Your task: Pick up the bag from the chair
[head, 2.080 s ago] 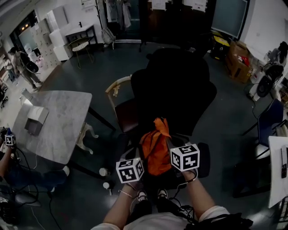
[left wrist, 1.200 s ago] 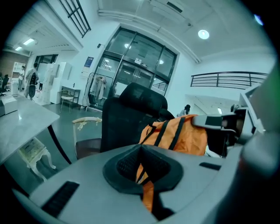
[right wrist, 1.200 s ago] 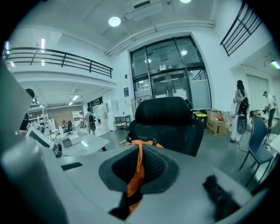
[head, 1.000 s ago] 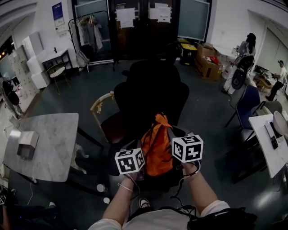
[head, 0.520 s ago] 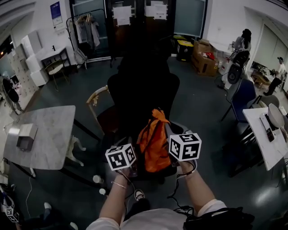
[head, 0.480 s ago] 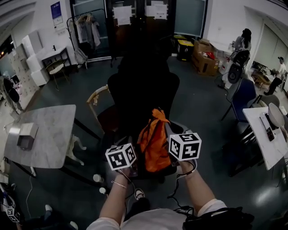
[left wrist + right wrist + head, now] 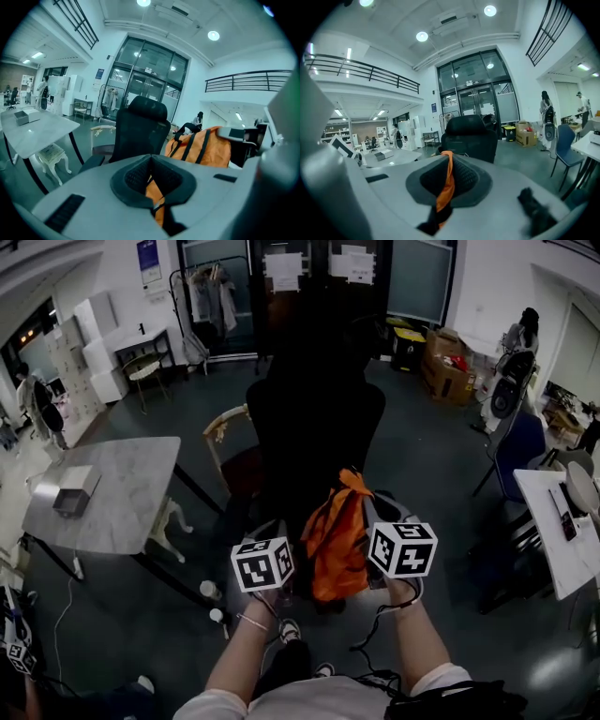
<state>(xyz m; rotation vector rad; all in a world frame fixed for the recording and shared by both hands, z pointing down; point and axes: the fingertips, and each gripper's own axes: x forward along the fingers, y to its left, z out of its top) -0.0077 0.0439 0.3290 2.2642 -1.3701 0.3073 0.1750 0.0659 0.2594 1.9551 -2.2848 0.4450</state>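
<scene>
Now mid-lift, apparently: pinching orange bag (image 7: 337, 540) fabric in left gripper (image 7: 151, 185) and right gripper (image 7: 443, 187), both clenched, bag hanging between the 2 at black chair (image 7: 314, 418) front edge; next, keeping grips tight, drawing clear.

Left gripper (image 7: 153, 199) and right gripper (image 7: 442, 194) reach forward, each seemingly clamped on the bag (image 7: 339, 540).
</scene>
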